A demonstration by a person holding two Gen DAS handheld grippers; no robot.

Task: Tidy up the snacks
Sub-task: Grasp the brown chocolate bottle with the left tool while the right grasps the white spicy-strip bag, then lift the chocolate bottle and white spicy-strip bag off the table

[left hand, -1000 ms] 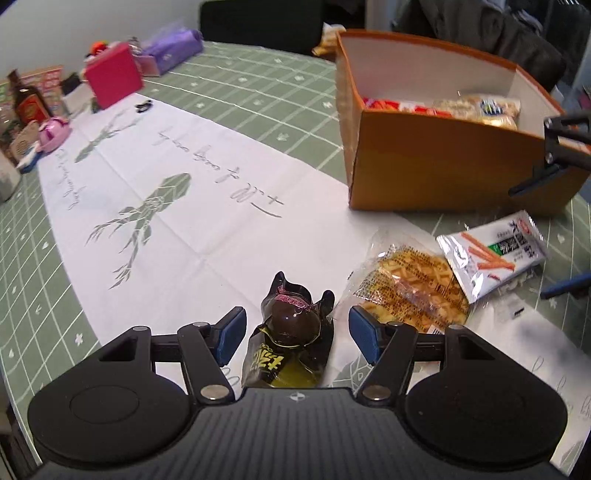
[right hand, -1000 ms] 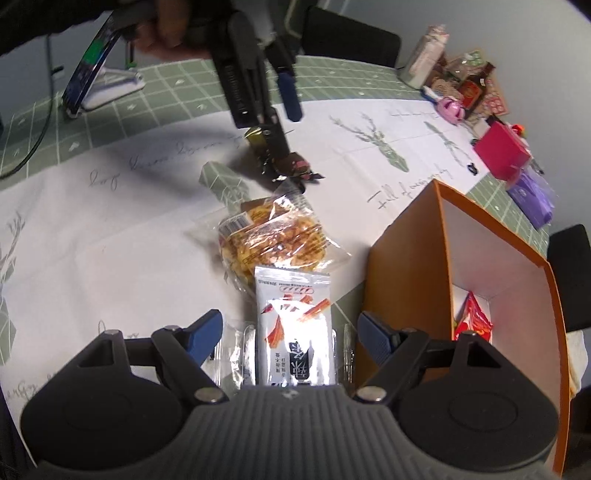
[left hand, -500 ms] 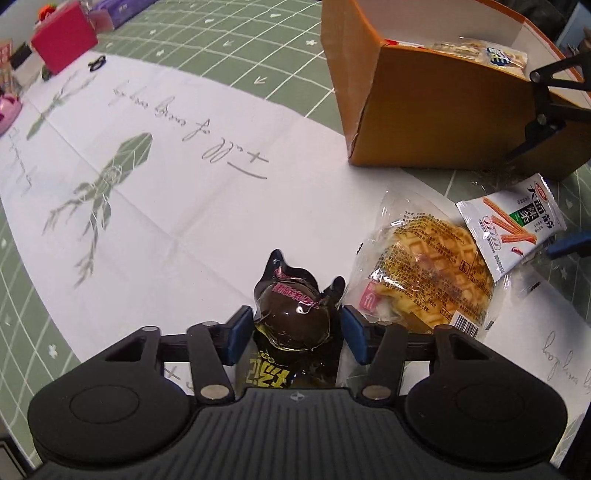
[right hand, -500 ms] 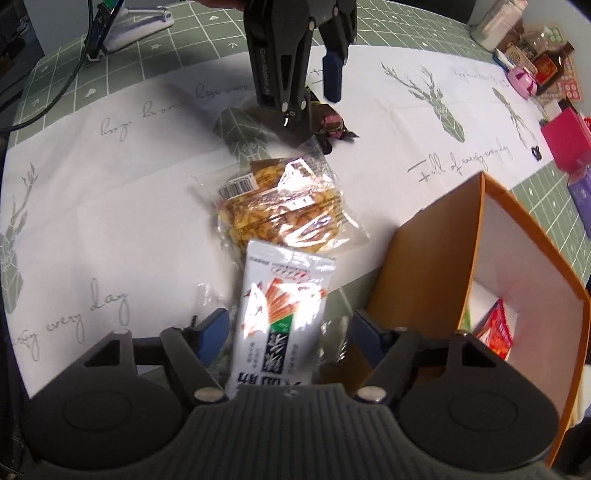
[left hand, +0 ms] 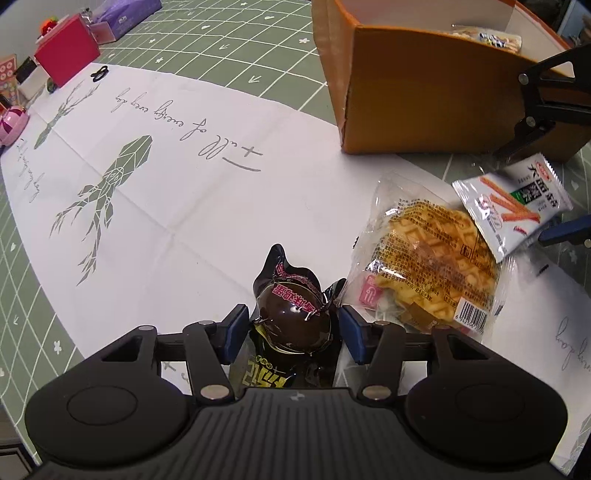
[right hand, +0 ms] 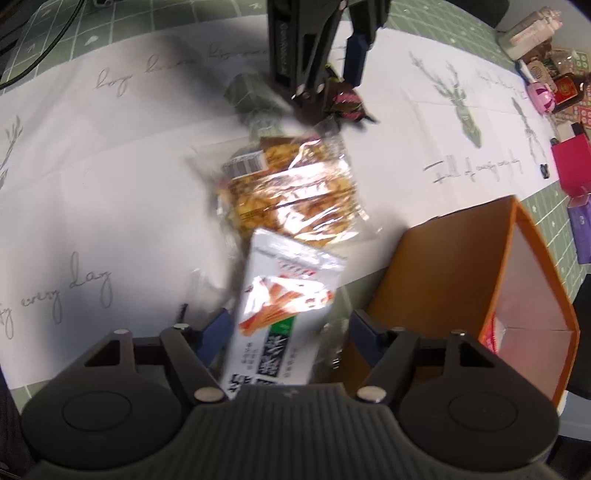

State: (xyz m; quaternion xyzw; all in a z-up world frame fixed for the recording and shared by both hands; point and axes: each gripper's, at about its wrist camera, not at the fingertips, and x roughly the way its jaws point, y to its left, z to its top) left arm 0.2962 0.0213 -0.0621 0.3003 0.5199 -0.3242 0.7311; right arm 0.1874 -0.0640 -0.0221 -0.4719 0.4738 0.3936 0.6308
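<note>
Dark, glossy foil catches the eye first: a black snack pouch (left hand: 291,325) with pink lettering sits right between the blue pads of the left gripper (left hand: 291,330), which have drawn in close on either side of it, though whether they are pressing it or only flanking it I cannot tell. It lies on the white paper runner (left hand: 155,192) printed with grey deer and script. Just to its right, touching the gripper's right finger, is a clear-wrapped waffle cake (left hand: 432,266), barcode toward the near edge. Overlapping the far right corner of that cake is a white packet of stick snacks (left hand: 513,206), and the right gripper (right hand: 286,332) has it between its fingers; the packet is tilted and raised off the table, its lower end tucked between the blue pads, but a gap shows on the right side, so a firm clamp is not certain. Beyond these, on the green gridded tablecloth (left hand: 221,44), stands an orange cardboard box (left hand: 424,96) with a few wrapped snacks inside. Far left, well apart, are a red box (left hand: 66,61) and a purple tissue pack (left hand: 122,18).
</note>
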